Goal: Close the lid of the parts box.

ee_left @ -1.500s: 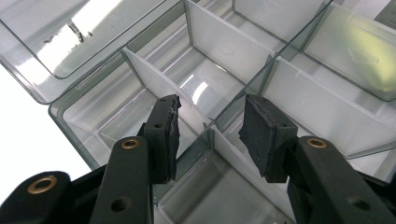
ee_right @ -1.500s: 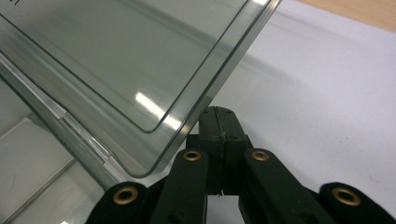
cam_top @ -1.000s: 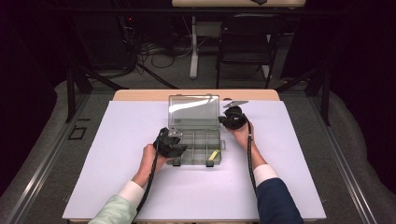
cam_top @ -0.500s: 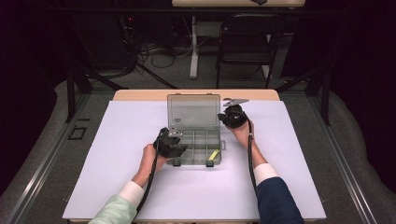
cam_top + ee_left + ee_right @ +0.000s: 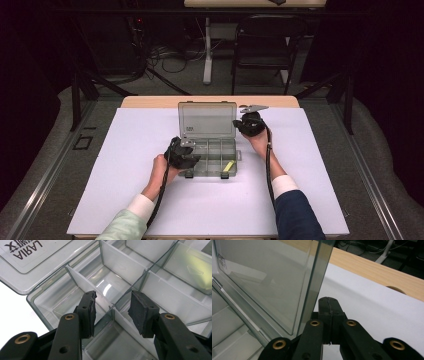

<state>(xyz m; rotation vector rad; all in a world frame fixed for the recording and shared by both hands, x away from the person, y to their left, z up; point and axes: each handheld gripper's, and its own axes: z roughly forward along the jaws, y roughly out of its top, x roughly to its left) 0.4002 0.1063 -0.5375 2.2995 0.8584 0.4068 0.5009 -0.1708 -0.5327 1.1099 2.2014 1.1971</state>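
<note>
Centrally, toward the far edge of the white tabletop [image 5: 125, 200], a clear compartment box [image 5: 210, 157] is seen, its lid [image 5: 207, 120] raised upright at the far side. A small yellow item [image 5: 228, 166] lies in a compartment near the box's front right corner. The left gripper [image 5: 112, 312] is held over the box's front left part, jaws parted moderately and straddling a divider wall [image 5: 120, 320] without gripping it. The right gripper [image 5: 329, 315] is positioned at the lid's right edge, jaws pressed together with nothing between them, the lid edge lying just beside the jaws. A wooden strip [image 5: 374, 270] borders the far edge.
</note>
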